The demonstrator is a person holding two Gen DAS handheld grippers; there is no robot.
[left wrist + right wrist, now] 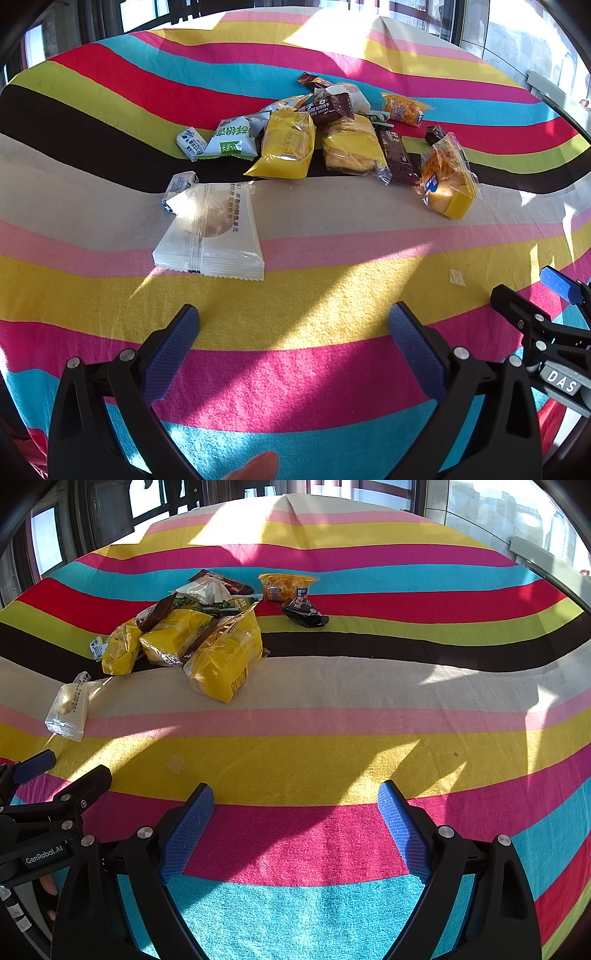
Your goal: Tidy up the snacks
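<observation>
**Snacks heaped on the striped table, both grippers empty**

A table draped in a striped cloth [332,295] carries a loose heap of wrapped snacks toward its far side. In the left wrist view, a white packet holding a round biscuit [212,230] lies nearest, on the cream and pink stripes, touching a small white-and-blue sachet [177,188] at its far left corner. Beyond it, across the black stripe, sit a green-and-white packet [232,142], two yellow cake packets [286,146] side by side, and a dark brown chocolate bar [397,157]. A further yellow cake packet [447,177] lies to the right, partly on the cream stripe. An orange snack packet [404,109] lies at the far right, apart from the heap.

The left gripper [293,321] hangs over the near stripes, jaws wide with nothing between them. The right gripper [295,797] is likewise over the near stripes, jaws wide and empty, well apart from the snacks.
</observation>
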